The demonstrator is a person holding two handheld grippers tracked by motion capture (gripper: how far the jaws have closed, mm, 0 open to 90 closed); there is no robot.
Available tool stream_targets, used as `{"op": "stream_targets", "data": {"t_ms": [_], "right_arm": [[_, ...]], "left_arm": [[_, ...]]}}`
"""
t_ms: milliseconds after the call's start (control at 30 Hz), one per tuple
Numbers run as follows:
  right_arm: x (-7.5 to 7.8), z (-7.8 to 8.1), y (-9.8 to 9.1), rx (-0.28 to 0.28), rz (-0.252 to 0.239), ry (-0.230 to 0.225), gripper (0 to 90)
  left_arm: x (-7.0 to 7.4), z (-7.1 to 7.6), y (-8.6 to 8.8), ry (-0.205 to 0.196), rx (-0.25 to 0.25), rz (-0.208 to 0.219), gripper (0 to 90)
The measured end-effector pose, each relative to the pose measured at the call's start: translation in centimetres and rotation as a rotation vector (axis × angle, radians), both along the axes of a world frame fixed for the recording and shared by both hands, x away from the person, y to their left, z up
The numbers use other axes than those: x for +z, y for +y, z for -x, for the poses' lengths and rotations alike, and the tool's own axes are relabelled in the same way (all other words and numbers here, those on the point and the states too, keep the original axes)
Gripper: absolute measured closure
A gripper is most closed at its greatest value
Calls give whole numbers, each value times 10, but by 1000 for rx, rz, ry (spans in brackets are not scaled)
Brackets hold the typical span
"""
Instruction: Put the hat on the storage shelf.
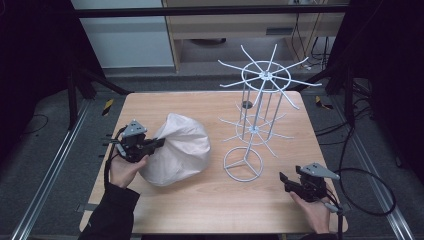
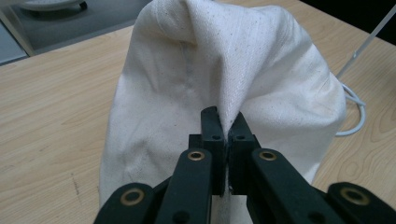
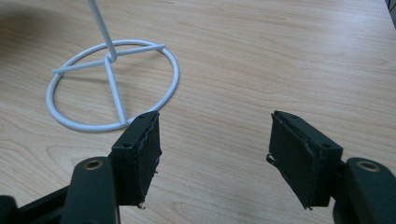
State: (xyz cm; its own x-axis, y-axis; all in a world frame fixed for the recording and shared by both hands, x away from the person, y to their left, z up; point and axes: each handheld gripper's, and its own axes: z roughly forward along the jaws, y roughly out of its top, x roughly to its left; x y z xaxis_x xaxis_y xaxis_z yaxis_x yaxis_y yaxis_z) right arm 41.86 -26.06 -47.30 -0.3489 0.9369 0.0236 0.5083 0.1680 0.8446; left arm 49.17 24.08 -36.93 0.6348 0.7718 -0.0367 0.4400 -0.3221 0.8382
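At the table's (image 1: 210, 200) left, the left gripper (image 1: 159, 143) is pinching a fold of the cream cloth bag (image 1: 177, 147), which is sitting left of the white wire rack (image 1: 252, 115). At the near right, the right gripper (image 1: 284, 181) is resting with jaws spread.

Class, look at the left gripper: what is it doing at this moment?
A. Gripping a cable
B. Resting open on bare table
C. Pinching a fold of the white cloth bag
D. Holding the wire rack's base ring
C: the left gripper has its jaws shut on a fold of the white cloth bag.
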Motion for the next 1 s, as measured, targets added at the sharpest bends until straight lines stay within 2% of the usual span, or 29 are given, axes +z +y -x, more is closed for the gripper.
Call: {"op": "stream_targets", "data": {"t_ms": [100,167,300,467,633,1000], "right_arm": [[0,0,0,1,1,0,340],[-1,1,1,1,-2,4,340],[0,3,1,3,-11,3,340],[0,3,1,6,-1,-9,335],[0,3,0,4,0,-16,334],[-1,3,0,5,-1,-13,333]], "left_arm": [[-1,6,4,-13,7,34,884],[0,9,6,-15,15,32,884],[5,15,11,-27,44,81,884],[11,23,16,-66,81,119,884],[14,26,17,-83,93,139,884],[27,35,24,-143,117,222,884]]}}
